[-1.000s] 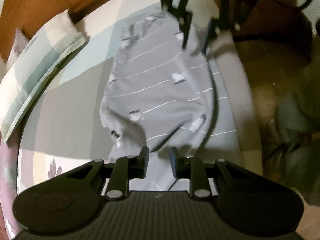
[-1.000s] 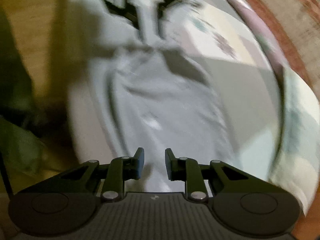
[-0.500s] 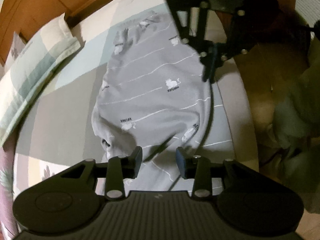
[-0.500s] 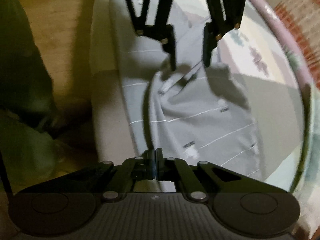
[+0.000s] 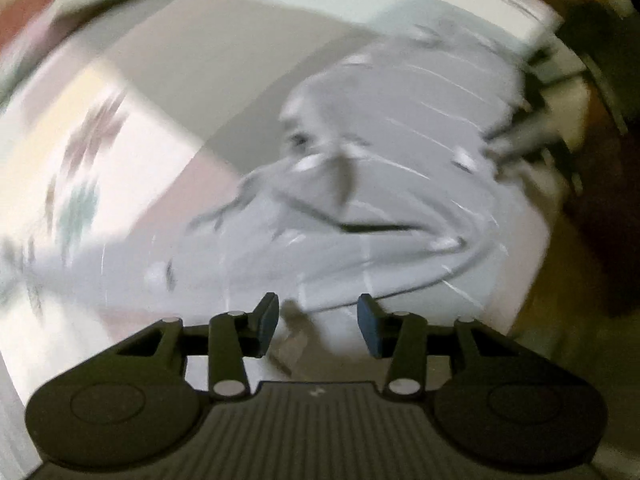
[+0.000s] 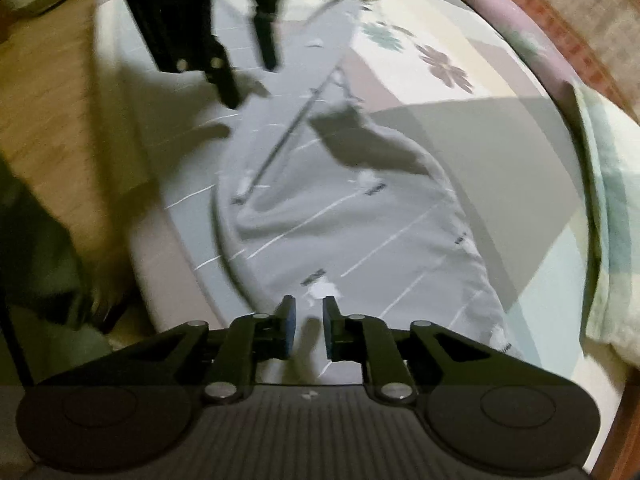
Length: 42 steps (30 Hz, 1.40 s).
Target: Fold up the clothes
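A grey garment with thin white stripes and small white prints [image 6: 352, 216] lies folded over itself on the bed; it also shows, blurred, in the left wrist view [image 5: 380, 200]. My left gripper [image 5: 318, 326] is open and empty, just above the garment's near edge. My right gripper [image 6: 307, 330] is open by a narrow gap over the garment's near end, with nothing held. The left gripper [image 6: 248, 76] also shows at the top of the right wrist view, over the garment's far end.
The bedsheet [image 6: 460, 128] has pastel blocks and flower prints. A green-checked pillow [image 6: 612, 216] lies at the right. The bed's edge and wooden floor [image 6: 52, 120] are at the left, with dark green cloth [image 6: 36, 264] on the floor.
My right gripper, shut on the garment half a second ago, has opened and let it go. My left gripper has opened wider and swung fast to the left; its view is blurred.
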Each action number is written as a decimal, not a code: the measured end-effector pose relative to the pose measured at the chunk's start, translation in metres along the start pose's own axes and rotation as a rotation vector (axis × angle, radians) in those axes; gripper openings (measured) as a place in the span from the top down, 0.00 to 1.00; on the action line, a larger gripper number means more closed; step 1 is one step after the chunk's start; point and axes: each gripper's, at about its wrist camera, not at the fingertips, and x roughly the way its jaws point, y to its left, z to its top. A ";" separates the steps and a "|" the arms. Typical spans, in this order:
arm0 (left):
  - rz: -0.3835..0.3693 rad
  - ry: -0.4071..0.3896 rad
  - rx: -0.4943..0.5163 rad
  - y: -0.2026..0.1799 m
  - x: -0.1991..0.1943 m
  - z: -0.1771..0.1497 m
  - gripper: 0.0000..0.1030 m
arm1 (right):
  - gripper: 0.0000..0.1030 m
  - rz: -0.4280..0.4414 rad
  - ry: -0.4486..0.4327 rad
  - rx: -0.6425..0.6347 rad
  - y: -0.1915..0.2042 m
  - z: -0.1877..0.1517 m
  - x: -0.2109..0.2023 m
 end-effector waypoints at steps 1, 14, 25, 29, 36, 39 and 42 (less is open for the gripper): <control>-0.015 0.005 -0.085 0.010 0.000 -0.003 0.56 | 0.82 -0.004 0.000 0.012 -0.001 0.001 0.002; -0.162 -0.166 -0.954 0.142 0.012 -0.052 0.57 | 0.75 0.008 -0.003 0.157 -0.014 0.007 0.012; -0.422 -0.333 -1.192 0.193 0.052 -0.070 0.57 | 0.74 0.029 -0.009 0.170 -0.022 0.019 0.023; -0.487 -0.359 -1.235 0.198 0.061 -0.075 0.58 | 0.74 0.031 -0.007 0.164 -0.022 0.022 0.024; -0.540 -0.402 -1.325 0.205 0.075 -0.093 0.76 | 0.69 0.030 0.005 0.184 -0.024 0.021 0.023; -0.484 -0.370 -1.301 0.201 0.071 -0.086 0.94 | 0.69 0.027 0.013 0.180 -0.023 0.019 0.025; -0.435 -0.363 -1.241 0.197 0.057 -0.075 0.95 | 0.69 0.028 0.011 0.182 -0.023 0.020 0.025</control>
